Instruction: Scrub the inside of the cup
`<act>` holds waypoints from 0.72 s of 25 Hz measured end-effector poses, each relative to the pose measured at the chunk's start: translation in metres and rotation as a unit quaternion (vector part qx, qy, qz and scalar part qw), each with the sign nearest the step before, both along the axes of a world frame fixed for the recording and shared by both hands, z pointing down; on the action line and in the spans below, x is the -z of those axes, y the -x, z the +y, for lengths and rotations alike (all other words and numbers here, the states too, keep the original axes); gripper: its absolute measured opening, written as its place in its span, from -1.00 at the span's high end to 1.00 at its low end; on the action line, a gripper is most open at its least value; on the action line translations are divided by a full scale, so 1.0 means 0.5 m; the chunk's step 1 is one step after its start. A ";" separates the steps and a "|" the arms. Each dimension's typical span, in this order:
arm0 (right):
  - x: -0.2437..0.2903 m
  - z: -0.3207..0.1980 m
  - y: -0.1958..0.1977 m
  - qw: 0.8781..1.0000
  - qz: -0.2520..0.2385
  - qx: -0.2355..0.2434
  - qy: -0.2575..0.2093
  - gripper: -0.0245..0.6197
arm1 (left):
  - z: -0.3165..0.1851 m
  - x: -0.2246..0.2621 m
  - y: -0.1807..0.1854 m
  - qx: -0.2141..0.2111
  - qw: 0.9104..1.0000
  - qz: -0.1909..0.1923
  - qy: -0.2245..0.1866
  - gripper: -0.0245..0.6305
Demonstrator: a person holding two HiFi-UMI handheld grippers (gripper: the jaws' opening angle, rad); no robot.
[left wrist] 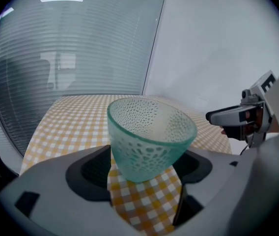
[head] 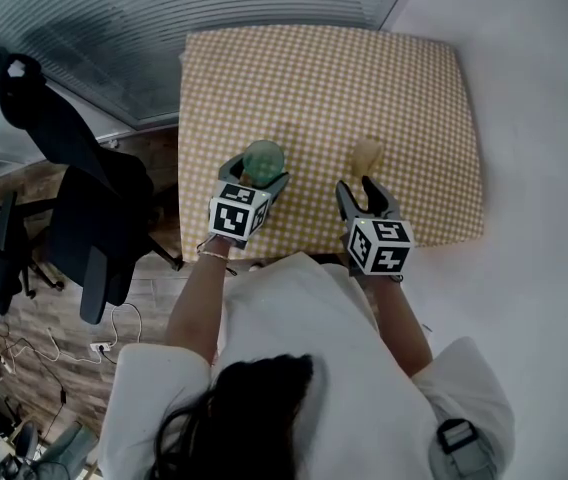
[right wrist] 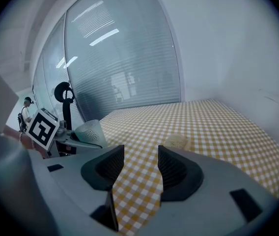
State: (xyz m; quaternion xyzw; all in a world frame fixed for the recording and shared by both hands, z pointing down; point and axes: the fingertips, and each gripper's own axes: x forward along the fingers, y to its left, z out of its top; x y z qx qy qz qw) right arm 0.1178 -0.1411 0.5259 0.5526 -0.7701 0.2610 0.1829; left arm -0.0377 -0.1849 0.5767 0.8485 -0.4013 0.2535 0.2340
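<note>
Here, your left claw (left wrist: 143, 175) is clamped on the green cup (left wrist: 149, 134). Its two jaws press on the dimpled glass wall low down, near the base, and the mouth faces upward. In the head view the green cup (head: 262, 159) is over the near part of the checked counter (head: 414, 88), gripped by the left claw (head: 258, 176). Whether the cup's base touches the cloth cannot be made out.

To the right of the cup, well apart from it, your right claw (head: 359, 190) hovers with its jaws apart and nothing between them. In its own view, only checked cloth shows in the gap of the right claw (right wrist: 139, 165).

Also to the right of the cup, just beyond that claw, a small pale yellowish lump (head: 367, 153) lies on the counter, and neither claw touches it. To the left of the cup, off the counter, stands a black office chair (head: 89, 208).
</note>
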 end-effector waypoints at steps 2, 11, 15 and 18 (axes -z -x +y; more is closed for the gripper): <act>-0.001 0.001 0.004 1.000 -0.007 0.002 0.002 0.28 | 0.001 0.002 0.002 -0.002 1.000 0.005 0.001 -0.23; 0.004 -0.003 0.009 1.000 -0.030 0.002 0.001 0.27 | 0.021 0.038 0.003 -0.017 0.999 0.019 -0.023 -0.24; 0.005 -0.005 0.021 0.999 -0.040 0.007 0.004 0.27 | 0.042 0.064 0.012 -0.017 0.999 0.029 -0.035 -0.24; 0.010 -0.003 0.021 0.999 -0.043 0.007 0.004 0.27 | 0.062 0.076 0.026 -0.007 0.999 0.036 -0.037 -0.24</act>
